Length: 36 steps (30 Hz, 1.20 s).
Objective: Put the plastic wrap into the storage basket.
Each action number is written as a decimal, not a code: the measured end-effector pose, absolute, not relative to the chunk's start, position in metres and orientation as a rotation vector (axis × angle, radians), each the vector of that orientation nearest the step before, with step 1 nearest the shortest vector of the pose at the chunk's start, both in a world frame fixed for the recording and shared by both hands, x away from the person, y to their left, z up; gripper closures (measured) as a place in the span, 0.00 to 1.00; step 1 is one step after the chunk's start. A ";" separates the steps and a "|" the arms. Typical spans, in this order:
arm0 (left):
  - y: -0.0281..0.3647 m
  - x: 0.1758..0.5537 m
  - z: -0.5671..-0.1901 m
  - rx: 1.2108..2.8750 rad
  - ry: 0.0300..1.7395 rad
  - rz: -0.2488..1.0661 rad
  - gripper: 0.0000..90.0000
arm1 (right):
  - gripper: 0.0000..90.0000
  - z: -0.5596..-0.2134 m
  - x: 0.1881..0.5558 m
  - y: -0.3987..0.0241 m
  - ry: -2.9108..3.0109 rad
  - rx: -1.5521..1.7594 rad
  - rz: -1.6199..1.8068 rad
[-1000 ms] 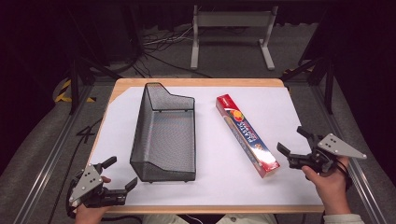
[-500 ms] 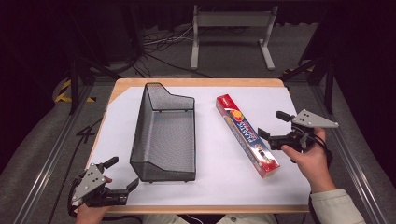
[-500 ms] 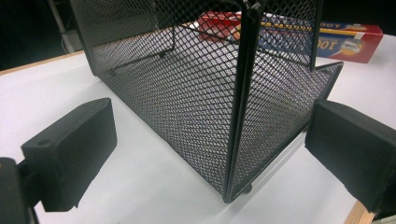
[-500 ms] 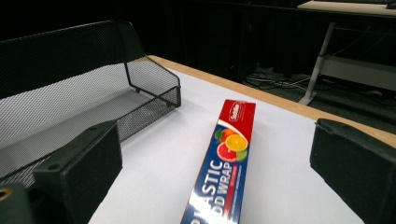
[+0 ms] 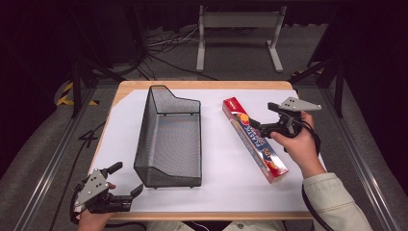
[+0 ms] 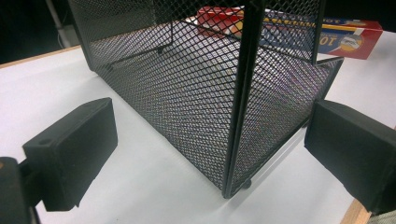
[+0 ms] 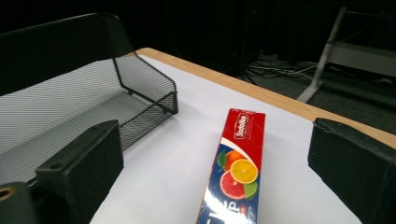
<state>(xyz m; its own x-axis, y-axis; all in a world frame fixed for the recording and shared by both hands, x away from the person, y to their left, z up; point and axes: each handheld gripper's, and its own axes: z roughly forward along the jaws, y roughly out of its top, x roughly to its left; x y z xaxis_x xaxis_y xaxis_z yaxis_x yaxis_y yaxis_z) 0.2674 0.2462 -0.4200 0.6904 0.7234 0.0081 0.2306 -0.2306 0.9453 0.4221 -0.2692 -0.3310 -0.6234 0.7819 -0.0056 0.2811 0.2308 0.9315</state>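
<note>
- My right gripper [image 5: 263, 122] has its jaws spread wide over the long red cardboard plastic-wrap box [image 5: 253, 139], which lies flat near the worktop's right edge, not gripped yet.
- Left gripper [image 5: 126, 185] also agape, idle at the front-left corner beside the black wire-mesh tray [image 5: 169, 138].
- Looks like early days imo: grab & move both left.
- Box's near end is cut off in the right gripper view.

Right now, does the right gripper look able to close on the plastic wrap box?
Probably yes. The right gripper hangs open at the plastic wrap box, whose red end lies between its jaws in the right gripper view, and the mesh basket stands apart to the side.
</note>
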 end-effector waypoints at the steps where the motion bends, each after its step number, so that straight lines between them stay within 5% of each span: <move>1: 0.246 0.267 -0.420 1.788 0.758 0.550 0.04 | 0.06 -0.331 0.424 -0.267 2.034 0.981 1.372; 25: 0.248 0.268 -0.420 1.784 0.759 0.538 0.04 | 0.20 -0.378 0.460 -0.241 2.295 1.325 0.899; 36: 0.248 0.268 -0.421 1.783 0.760 0.541 0.04 | 0.16 -0.393 0.468 -0.235 2.385 1.436 0.796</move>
<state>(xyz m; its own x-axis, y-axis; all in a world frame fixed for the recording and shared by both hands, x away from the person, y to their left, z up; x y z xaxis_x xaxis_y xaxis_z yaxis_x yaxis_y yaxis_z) 0.2684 0.2485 -0.4207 0.6932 0.7207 -0.0014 0.2346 -0.2237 0.9460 0.4680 -0.2351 -0.3928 -0.4854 0.8717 0.0678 0.7377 0.3667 0.5669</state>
